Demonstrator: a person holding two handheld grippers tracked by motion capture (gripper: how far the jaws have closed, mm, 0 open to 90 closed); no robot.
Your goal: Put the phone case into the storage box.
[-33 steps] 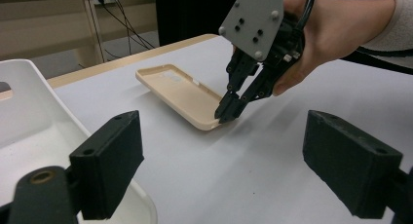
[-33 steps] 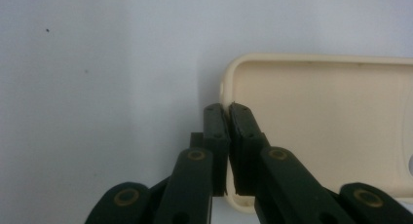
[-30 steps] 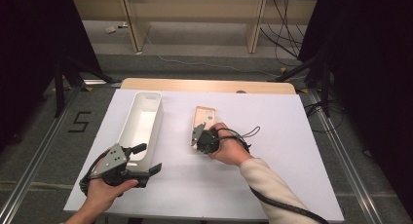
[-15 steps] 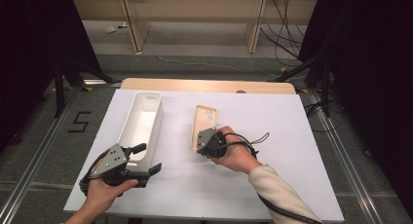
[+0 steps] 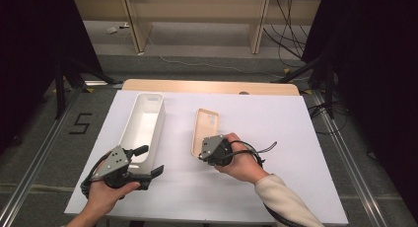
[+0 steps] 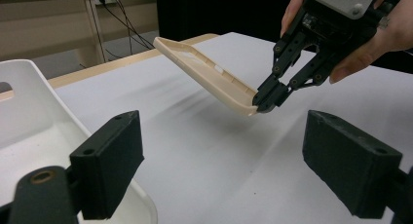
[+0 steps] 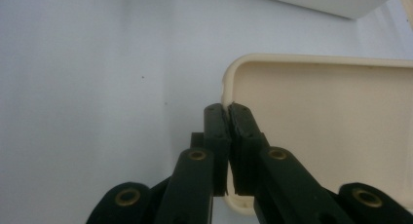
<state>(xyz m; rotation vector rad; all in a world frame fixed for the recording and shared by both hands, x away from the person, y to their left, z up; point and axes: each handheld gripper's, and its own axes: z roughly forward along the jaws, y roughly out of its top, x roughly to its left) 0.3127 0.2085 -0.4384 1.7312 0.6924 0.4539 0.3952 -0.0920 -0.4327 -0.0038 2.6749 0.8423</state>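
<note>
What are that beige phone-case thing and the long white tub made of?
The phone case looks like thin moulded plastic, cream and matt: one piece, raised rim, small cutouts, dull sheen. Whether it is stiff or rubbery I cannot tell. The white tub looks like smooth hard plastic with a slight gloss, rounded corners and a handle slot.

A long white bin (image 5: 143,123) lies lengthwise on my white tabletop (image 5: 296,138), open side up, while beyond the far edge stand pale wooden shelf legs (image 5: 135,24) and black cables (image 5: 291,19) trail over the floor.
</note>
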